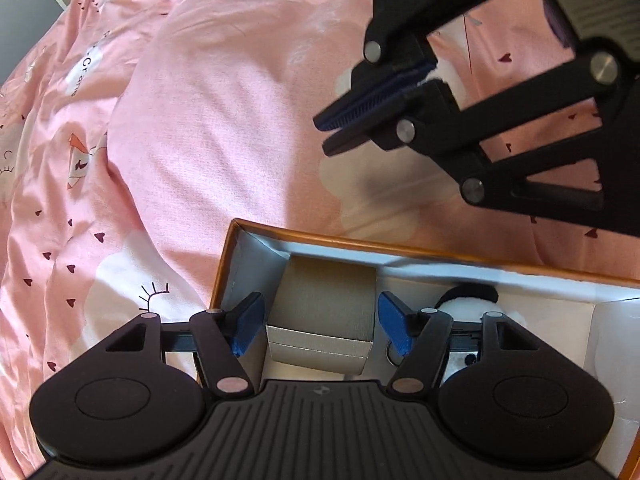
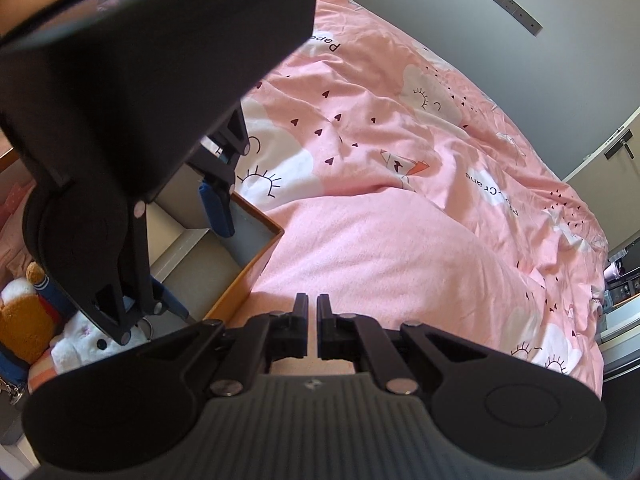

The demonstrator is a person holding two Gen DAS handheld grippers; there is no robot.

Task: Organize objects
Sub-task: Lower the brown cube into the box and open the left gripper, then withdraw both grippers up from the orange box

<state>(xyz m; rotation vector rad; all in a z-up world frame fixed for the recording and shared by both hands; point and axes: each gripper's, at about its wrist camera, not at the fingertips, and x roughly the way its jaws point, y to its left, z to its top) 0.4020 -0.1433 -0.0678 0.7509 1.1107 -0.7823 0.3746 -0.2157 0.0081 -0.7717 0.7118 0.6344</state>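
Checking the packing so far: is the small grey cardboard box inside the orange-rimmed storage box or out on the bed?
Inside. The grey cardboard box sits within the orange-rimmed storage box, between the left gripper's open jaws.

"Crane" printed on pink bedsheet [image 1: 208, 92], partly readable "Pape" near its far edge

Left tool [image 1: 320, 328]: pointed steeply downward, blue pads spread wide, neither pad pressing on anything. Right tool [image 2: 312, 312]: angled downward, fingers drawn together with only a narrow slit between them, nothing gripped. The two tools are near each other.
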